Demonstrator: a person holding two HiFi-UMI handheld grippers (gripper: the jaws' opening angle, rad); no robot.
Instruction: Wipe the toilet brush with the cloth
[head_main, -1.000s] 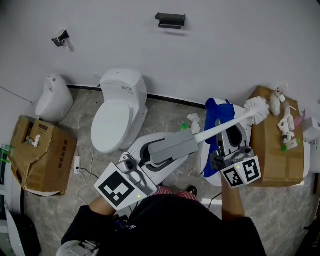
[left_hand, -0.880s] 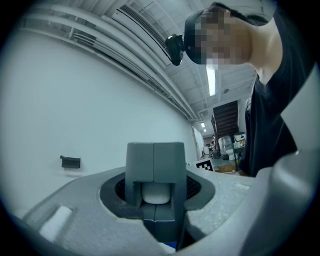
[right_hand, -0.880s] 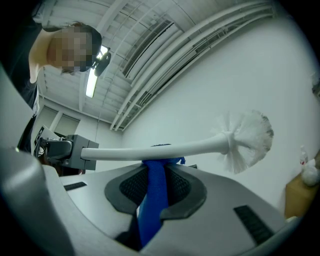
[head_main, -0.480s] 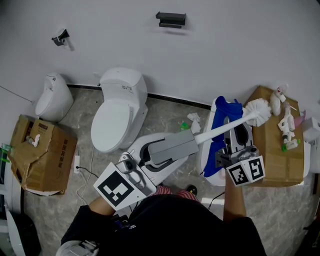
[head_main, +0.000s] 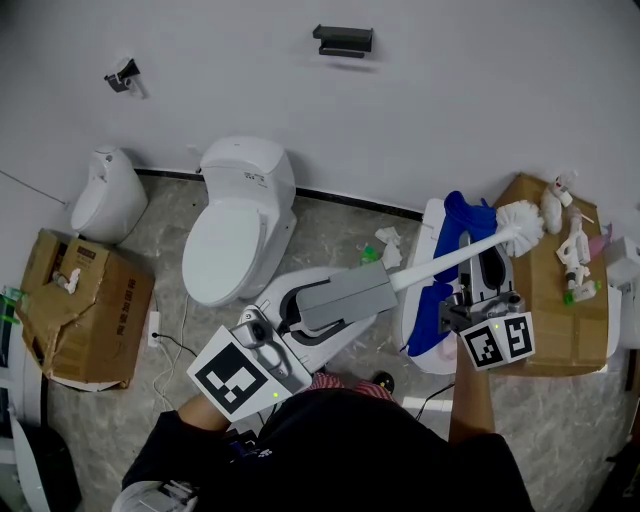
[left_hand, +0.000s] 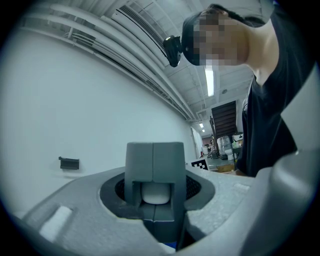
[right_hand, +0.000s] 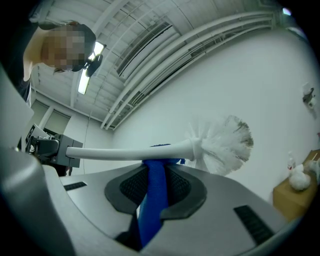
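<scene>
Cloth (right_hand: 151, 200), blue, sits pinched between the jaws of the right gripper (right_hand: 153, 186), which have closed down to a narrow gap that the fabric fills. From there it rises as a tight band to the white shaft of the brush (right_hand: 150, 150) and laps over it just behind the bristle head. In the head view the cloth bunches on the far side of the shaft, close to the bristles, and a loose tail hangs down beside the gripper's left flank.

The right gripper points away from the person and tilts a little upward. Its marker cube (head_main: 497, 340) faces the camera, and the right forearm (head_main: 468, 402) comes nearly straight up from the bottom edge.

The left gripper (head_main: 318, 318) lies level and points up and to the right across the head view. The left forearm (head_main: 200, 415) enters from the lower left under a dark sleeve. Its jaws stand partly apart and clamp the brush's broad grey grip, which fills the space between them in the left gripper view. The rounded white butt of the handle shows at the centre.

The brush is held in the air, clear of the floor. It runs from the left gripper up and to the right, across the right gripper's jaws, and its bristles end above the edge of a box (head_main: 545, 300) where some bottles (head_main: 572, 248) stand. A toilet (head_main: 240, 215) stands against the wall (head_main: 450, 90), well apart to the left.
</scene>
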